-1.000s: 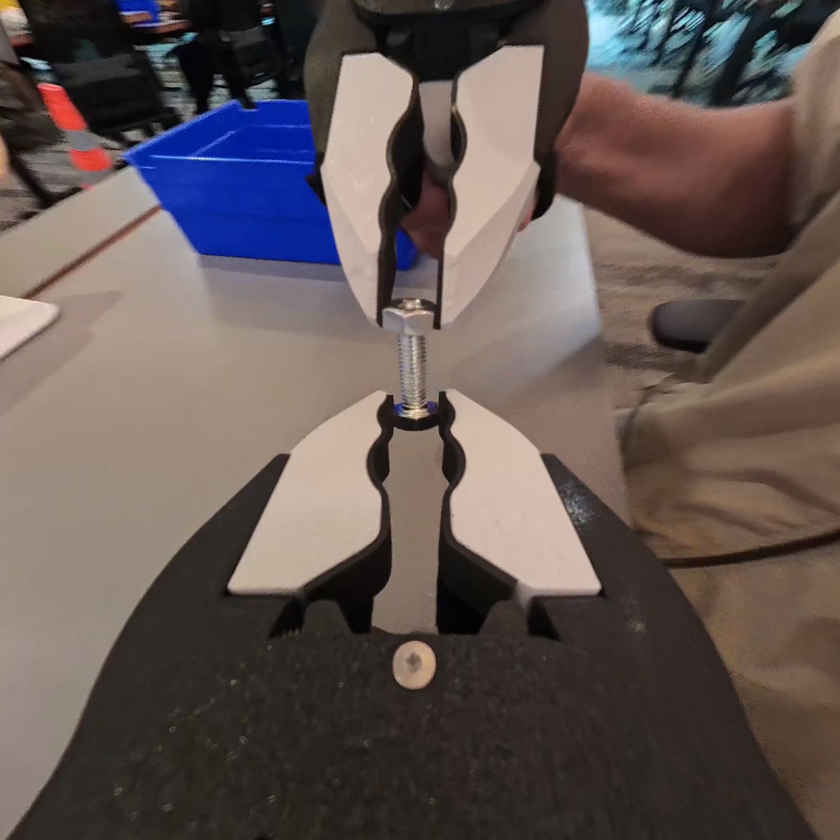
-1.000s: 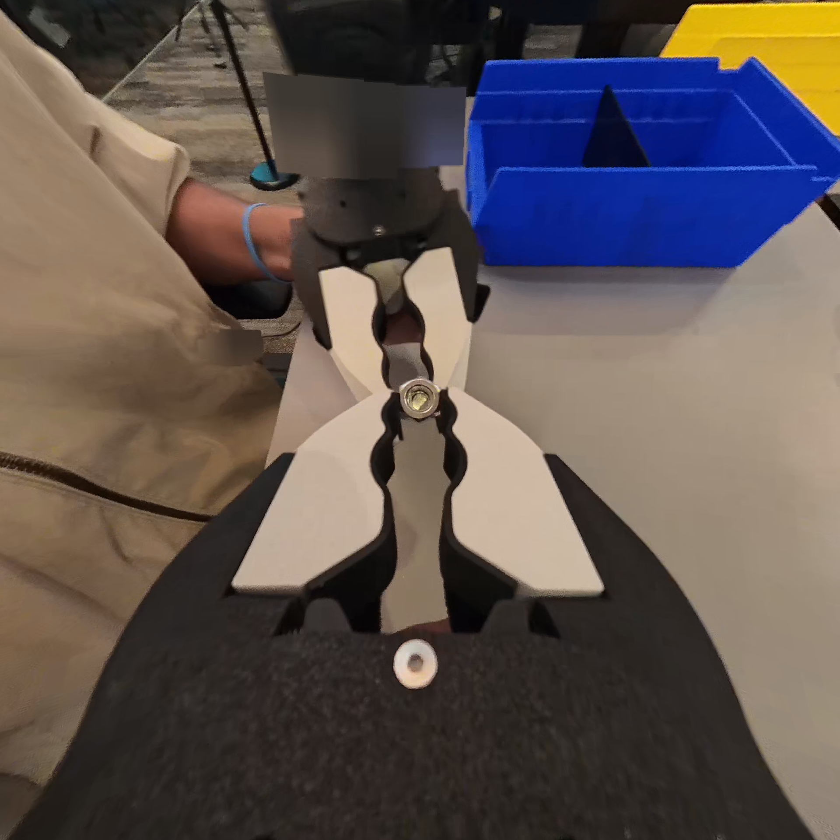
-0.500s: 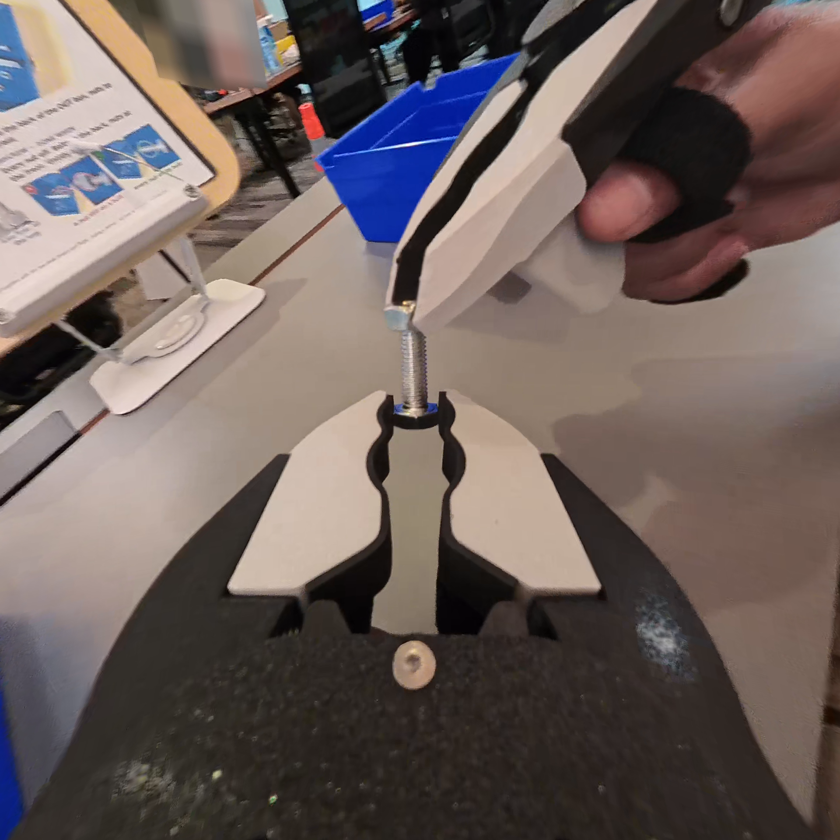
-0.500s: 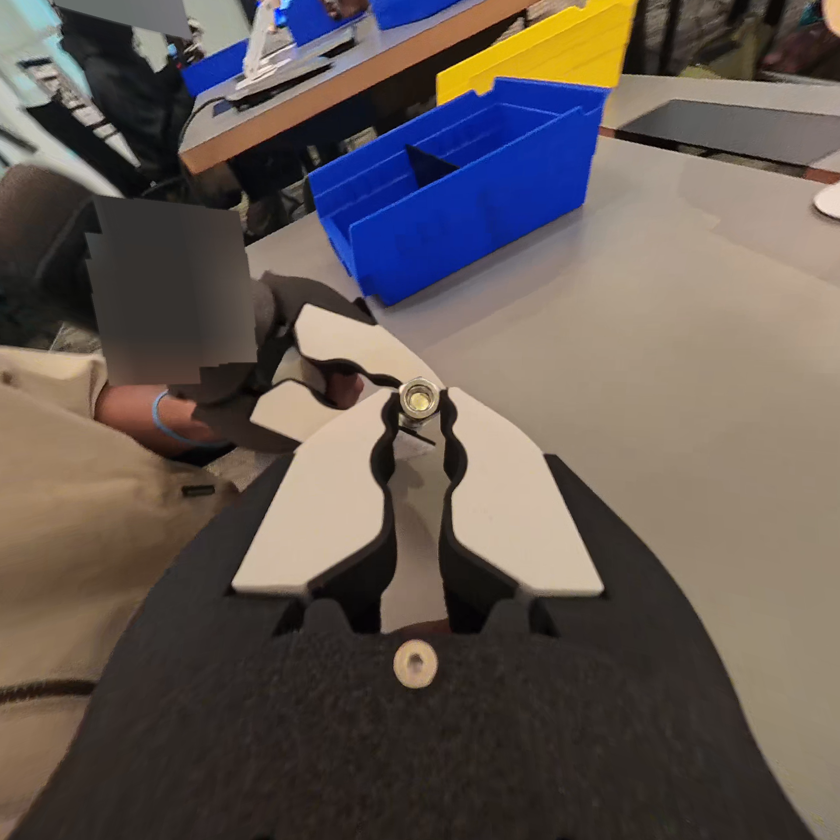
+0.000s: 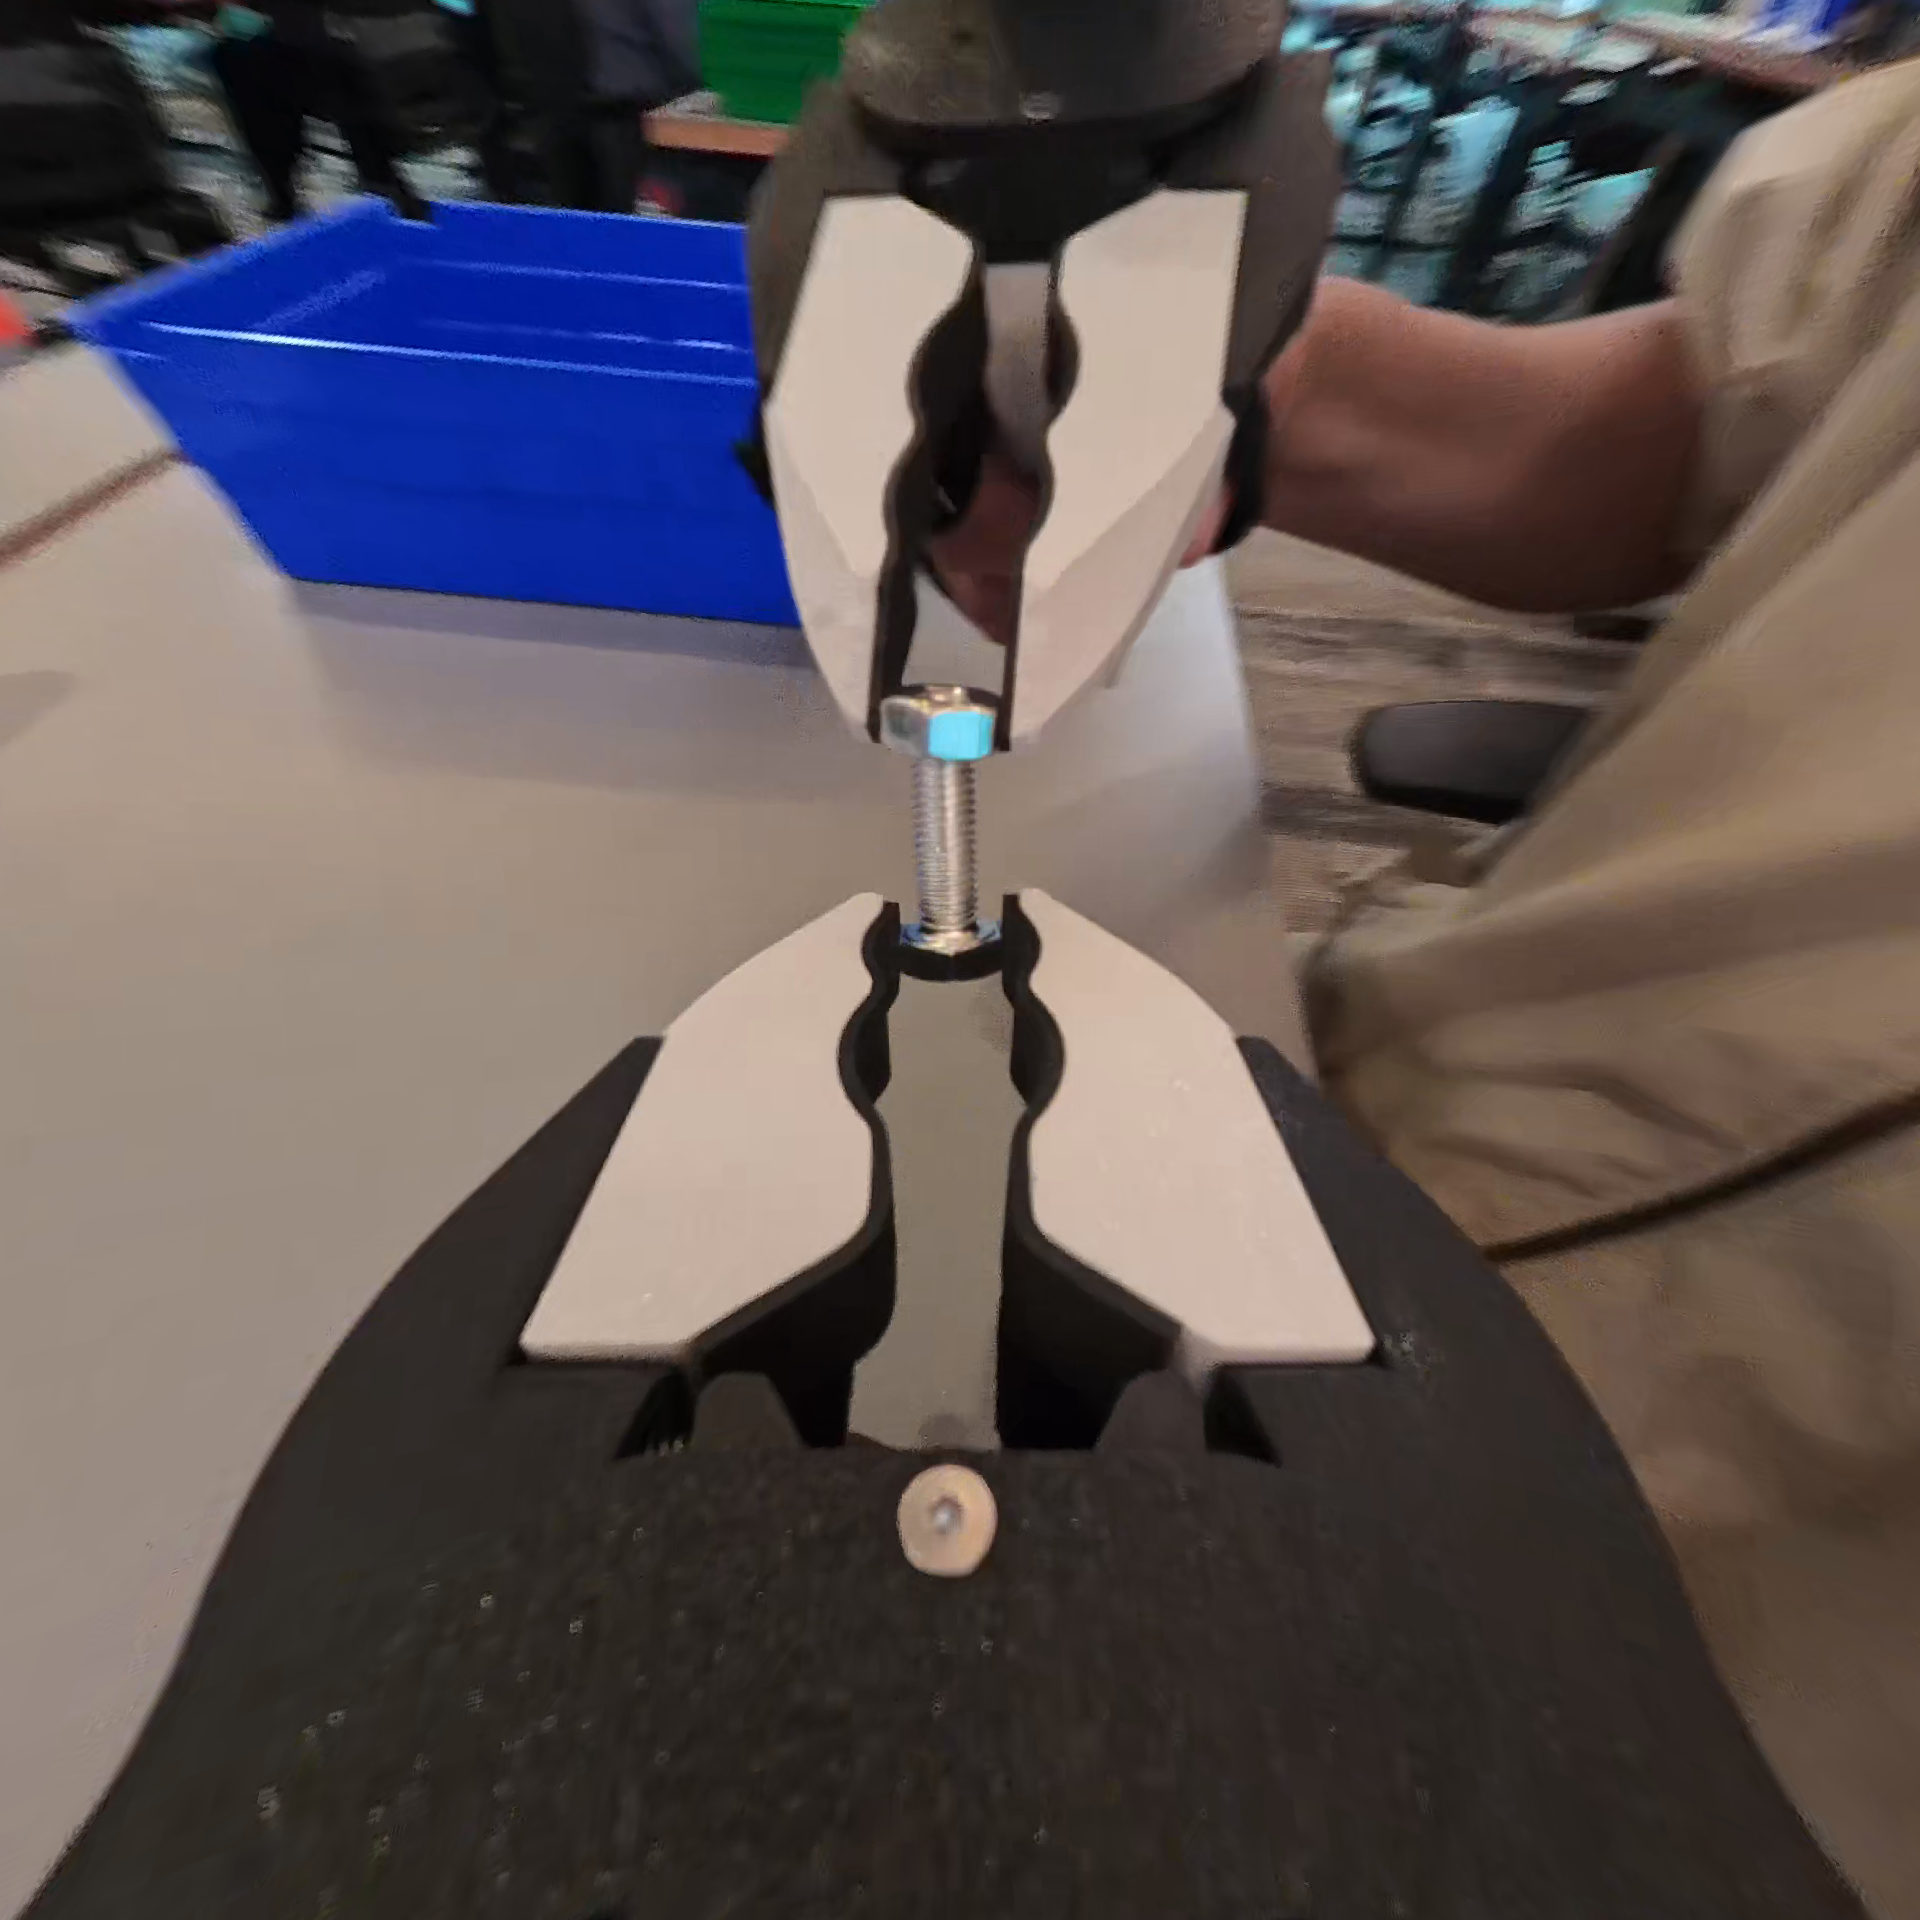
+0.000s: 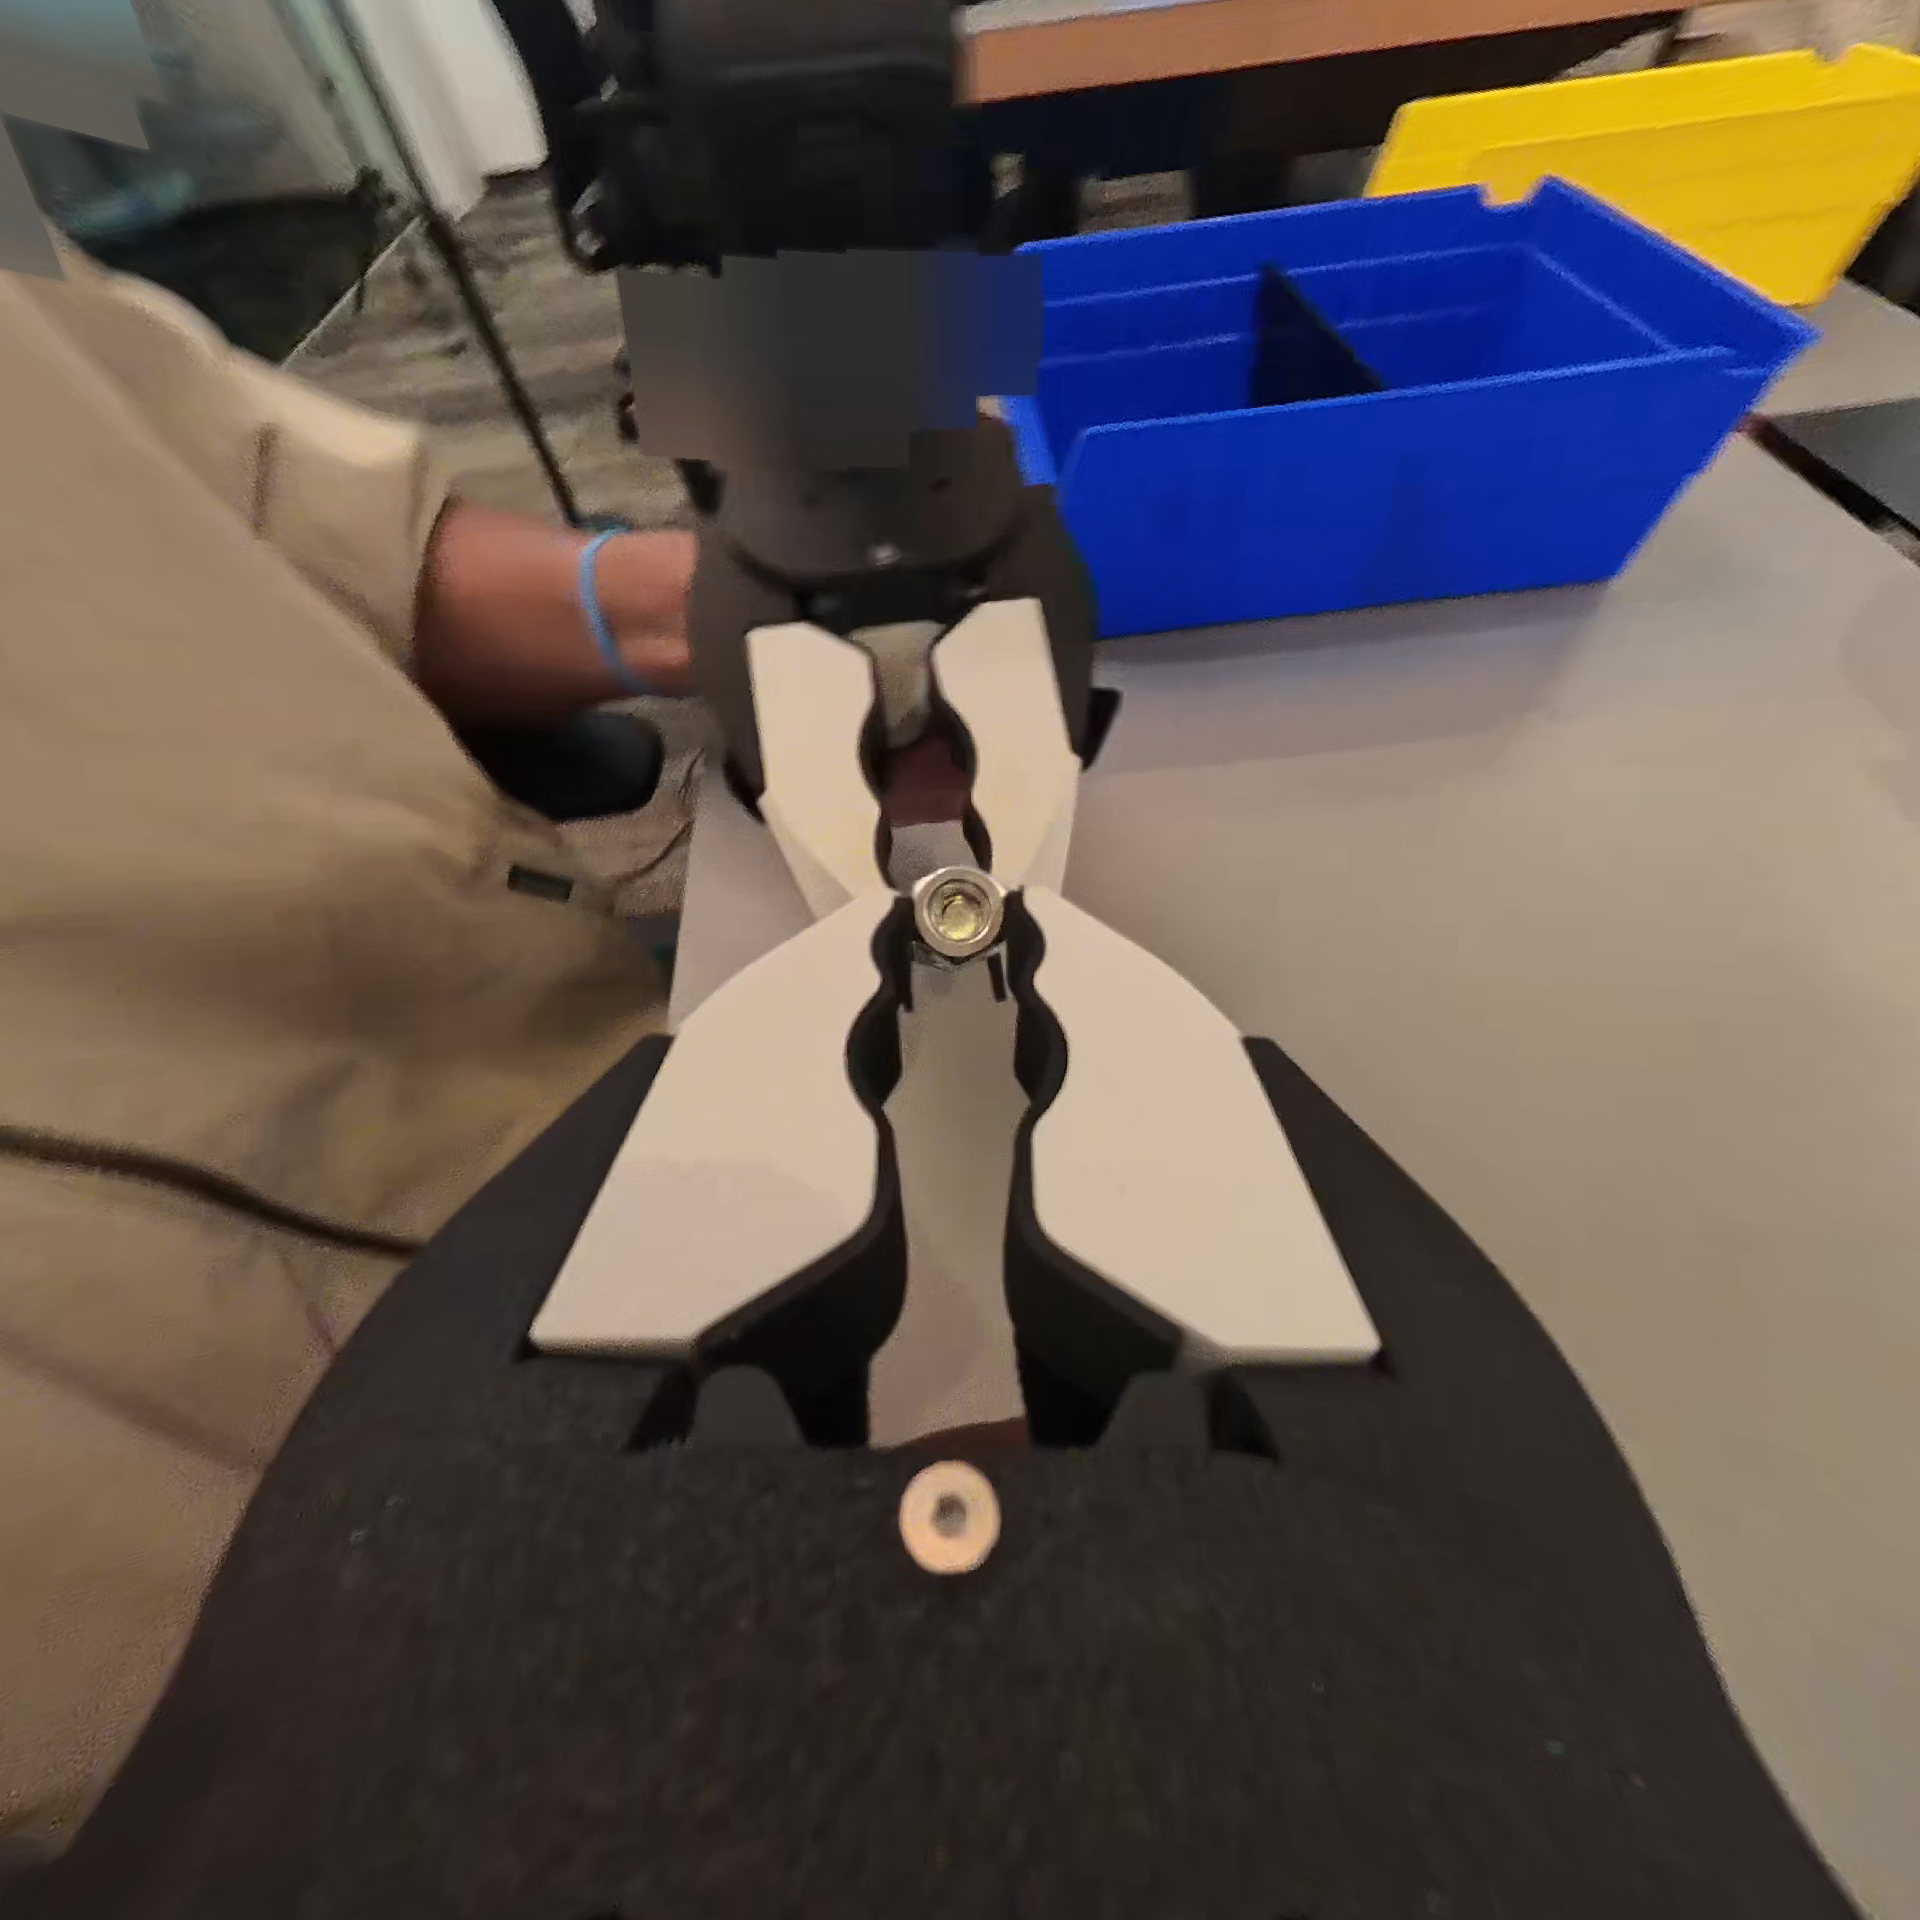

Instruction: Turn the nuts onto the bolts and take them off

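Observation:
A silver bolt (image 5: pixel 943 842) is held in the air between my two grippers, above the grey table (image 5: pixel 364 935). My left gripper (image 5: pixel 945 927) is shut on the bolt's head end. My right gripper (image 5: pixel 943 727) faces it from the far side and is shut on the hex nut (image 5: pixel 940 724) at the bolt's other end. In the right wrist view I see the nut (image 6: pixel 956 920) end-on between my right gripper's (image 6: pixel 956 927) tips, with the bolt's tip in its hole. The left gripper (image 6: pixel 938 888) shows just behind it.
A blue bin (image 5: pixel 468 416) stands on the table beyond the grippers; in the right wrist view the bin (image 6: pixel 1351 499) has a black divider. A yellow bin (image 6: pixel 1662 177) lies behind it. The person's tan clothing (image 5: pixel 1662 987) fills the table's near side. Both grippers' tips are close together, under 4 cm apart.
Half a second ago both grippers were swung to a tilted angle around the bolt. Now they are back level and facing each other, still holding the bolt and nut.

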Demonstrator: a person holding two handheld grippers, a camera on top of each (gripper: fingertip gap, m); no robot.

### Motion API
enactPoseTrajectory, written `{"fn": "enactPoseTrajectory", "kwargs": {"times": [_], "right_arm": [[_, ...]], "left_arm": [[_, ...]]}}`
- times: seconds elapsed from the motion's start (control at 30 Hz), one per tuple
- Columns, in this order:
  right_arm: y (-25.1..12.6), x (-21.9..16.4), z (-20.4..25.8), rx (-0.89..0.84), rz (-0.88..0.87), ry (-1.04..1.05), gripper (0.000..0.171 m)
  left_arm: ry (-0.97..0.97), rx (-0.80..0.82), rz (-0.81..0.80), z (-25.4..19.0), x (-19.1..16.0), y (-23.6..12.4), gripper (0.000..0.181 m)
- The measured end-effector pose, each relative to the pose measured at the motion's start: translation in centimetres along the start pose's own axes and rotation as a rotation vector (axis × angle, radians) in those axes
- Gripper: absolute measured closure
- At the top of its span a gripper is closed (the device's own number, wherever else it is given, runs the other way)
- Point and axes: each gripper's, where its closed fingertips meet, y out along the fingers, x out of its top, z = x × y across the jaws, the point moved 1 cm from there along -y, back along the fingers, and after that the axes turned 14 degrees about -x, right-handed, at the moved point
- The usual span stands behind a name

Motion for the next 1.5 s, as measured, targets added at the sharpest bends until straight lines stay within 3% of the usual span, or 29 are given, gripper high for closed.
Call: {"fn": "enactPoseTrajectory", "kwargs": {"times": [0.17,0.3,0.47,0.57,1.07,1.5], "right_arm": [[-0.3,0.6,0.5,0.114,0.029,-0.080,0.154],[0.0,1.1,-1.2,0.009,0.022,-0.012,0.154],[0.7,0.9,-3.2,-0.158,0.002,0.216,0.154],[1.2,0.5,-3.8,-0.233,0.038,0.329,0.154],[2.2,0.2,-4.0,-0.270,0.065,0.328,0.144],[2.0,0.7,-3.4,-0.267,0.060,0.303,0.146]], "left_arm": [[-0.012,-0.118,0.014,-0.7,0.6,-0.3,0.163],[0.080,0.126,0.066,1.6,1.0,-0.8,0.163],[0.118,0.458,0.097,3.8,0.8,-1.1,0.163],[0.065,0.529,0.073,4.5,0.2,-0.9,0.163],[-0.050,0.501,0.002,5.1,-0.4,-1.1,0.163],[-0.077,0.480,-0.047,5.1,-0.1,-1.8,0.163]]}}
